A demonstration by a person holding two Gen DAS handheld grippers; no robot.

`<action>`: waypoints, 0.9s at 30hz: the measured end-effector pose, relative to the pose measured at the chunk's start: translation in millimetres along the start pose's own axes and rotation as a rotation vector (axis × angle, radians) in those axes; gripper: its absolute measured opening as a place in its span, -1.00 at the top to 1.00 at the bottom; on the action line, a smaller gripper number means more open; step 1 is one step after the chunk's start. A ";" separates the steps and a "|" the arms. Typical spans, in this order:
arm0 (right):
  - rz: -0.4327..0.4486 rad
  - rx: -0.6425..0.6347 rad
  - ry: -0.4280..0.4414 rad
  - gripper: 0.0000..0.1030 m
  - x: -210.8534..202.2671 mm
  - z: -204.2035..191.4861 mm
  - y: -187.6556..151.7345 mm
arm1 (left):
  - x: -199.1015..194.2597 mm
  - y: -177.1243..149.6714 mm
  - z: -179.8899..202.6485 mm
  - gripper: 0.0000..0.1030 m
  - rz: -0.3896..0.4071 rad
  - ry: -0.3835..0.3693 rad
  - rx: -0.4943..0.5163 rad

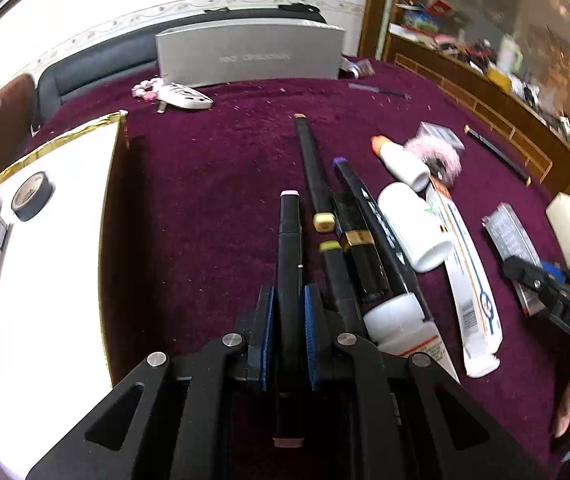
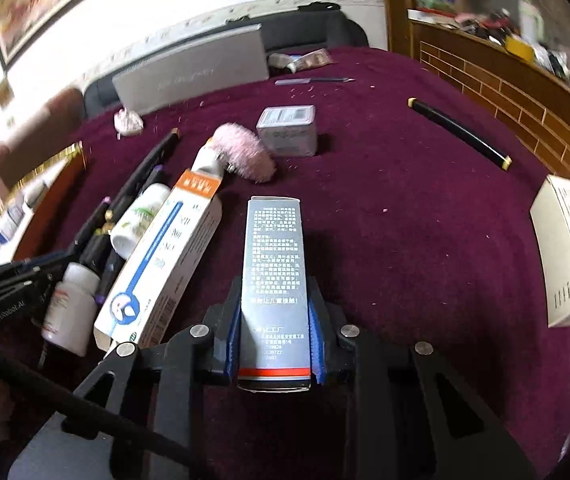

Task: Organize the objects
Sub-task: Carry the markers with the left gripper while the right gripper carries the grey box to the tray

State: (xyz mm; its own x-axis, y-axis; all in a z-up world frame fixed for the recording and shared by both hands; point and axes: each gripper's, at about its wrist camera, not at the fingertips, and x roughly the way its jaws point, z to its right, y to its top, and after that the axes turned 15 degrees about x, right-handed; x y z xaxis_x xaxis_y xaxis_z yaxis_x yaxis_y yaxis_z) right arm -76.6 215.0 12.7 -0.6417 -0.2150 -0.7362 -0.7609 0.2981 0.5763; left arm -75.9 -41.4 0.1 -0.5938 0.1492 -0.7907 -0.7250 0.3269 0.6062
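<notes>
A pink-capped marker (image 1: 290, 256) is clamped in the left gripper (image 1: 289, 316), beside a white tray's gold edge (image 1: 107, 216). A grey box (image 2: 275, 280) is clamped in the right gripper (image 2: 275, 344); bare maroon tabletop (image 2: 405, 220) is seen at centre right.

Right of my tongs the shelf clutter (image 2: 525, 40) is blurred past telling. The grey box's print (image 2: 275, 264) is too small to read.

Dim, fisheye-bent frames, glare on the white tray (image 1: 45, 240), blurred cluttered shelf (image 1: 505, 60) at the right edge
</notes>
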 end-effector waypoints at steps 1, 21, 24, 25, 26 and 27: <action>0.000 0.017 0.020 0.54 -1.5 3.2 0.7 | -1.5 0.3 -1.1 0.78 0.009 -0.012 -0.009; 0.047 0.011 0.041 0.54 -9.0 -6.9 1.0 | -47.1 -7.1 -10.5 0.78 0.098 -0.056 -0.114; 0.054 -0.003 0.069 0.53 -17.6 -18.6 1.6 | -59.9 -13.3 -19.3 0.78 0.122 -0.049 -0.137; 0.059 -0.014 0.073 0.53 -20.7 -23.5 0.8 | -64.1 -15.6 -23.5 0.78 0.127 -0.048 -0.146; 0.061 -0.027 0.087 0.53 -24.7 -31.2 -0.1 | -68.2 -17.6 -27.9 0.78 0.133 -0.045 -0.156; 0.060 -0.036 0.096 0.53 -26.5 -35.7 -1.4 | -72.4 -20.1 -32.5 0.78 0.141 -0.041 -0.165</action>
State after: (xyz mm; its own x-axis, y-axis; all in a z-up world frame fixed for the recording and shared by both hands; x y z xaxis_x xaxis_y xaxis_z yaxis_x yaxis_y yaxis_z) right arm -62.0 187.1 44.0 -0.6909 -0.2863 -0.6638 -0.7229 0.2802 0.6316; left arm -29.7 -89.1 48.0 -0.6808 0.2214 -0.6982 -0.6855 0.1431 0.7139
